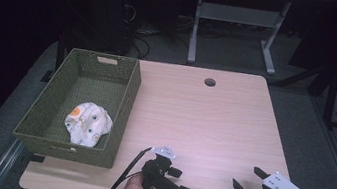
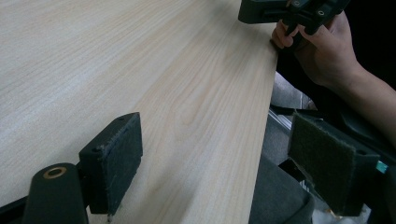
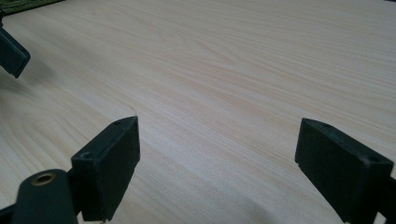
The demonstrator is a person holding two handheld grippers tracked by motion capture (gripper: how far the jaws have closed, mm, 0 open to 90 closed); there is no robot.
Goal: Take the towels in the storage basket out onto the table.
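The cloth (image 1: 87, 123), a little crumpled white thing with an orange patch and small prints, is sitting inside the green basket (image 1: 121, 112), on its floor toward the near right corner, so it looks to me like the job with it is pretty much wrapped up. Nearest to where I'm standing, both of the person's hands are parked at the front edge of the worktop (image 1: 212, 126), each holding a hand-held gripper. The left hand-held gripper (image 1: 178, 181) is turned sideways so it points across toward the other one, jaws spread apart with nothing between them; in the left gripper view its fuzzy pads (image 2: 122, 163) hang partly past the worktop's edge, and you can see the person's right hand (image 2: 322, 46) farther off. The right hand-held gripper (image 1: 249, 180) points forward over bare wood, jaws also wide apart and empty. My guess is they're just resting low and near the body, out of the way. Further out there's the basket along the left side, well apart from both grippers, then a round cable hole (image 1: 209, 82) near the far edge.
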